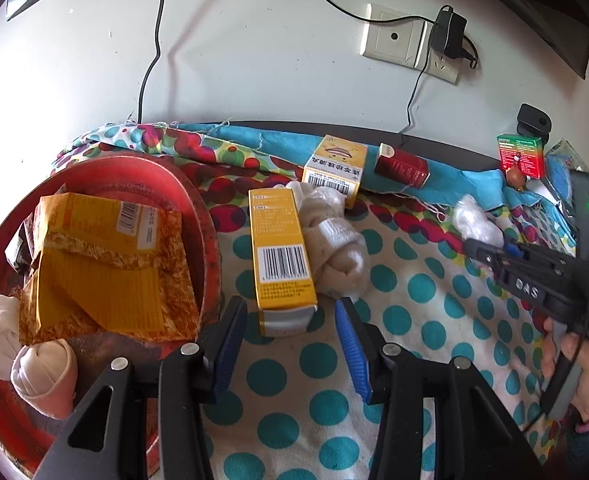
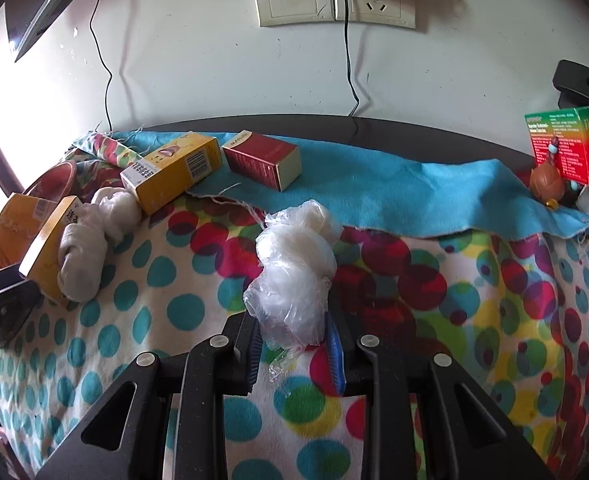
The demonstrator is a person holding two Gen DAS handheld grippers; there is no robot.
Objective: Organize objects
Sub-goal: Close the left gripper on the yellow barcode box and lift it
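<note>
My left gripper (image 1: 290, 312) is open, its blue pads on either side of the near end of a tall yellow box (image 1: 280, 256) lying on the spotted cloth. A white rolled sock (image 1: 336, 248) lies against the box's right side. A red tray (image 1: 198, 208) on the left holds yellow packets (image 1: 106, 264) and two white sock rolls (image 1: 42, 376). My right gripper (image 2: 294, 328) is shut on a clear plastic bag of white stuff (image 2: 294, 268), also seen in the left wrist view (image 1: 476, 220).
A second yellow box (image 1: 334, 168), a dark red box (image 1: 404, 166) and a green and red box (image 1: 522, 156) lie near the table's back edge by the wall. Black cables (image 1: 150, 60) hang from a wall socket (image 1: 406, 40). A blue cloth (image 2: 394, 192) covers the back.
</note>
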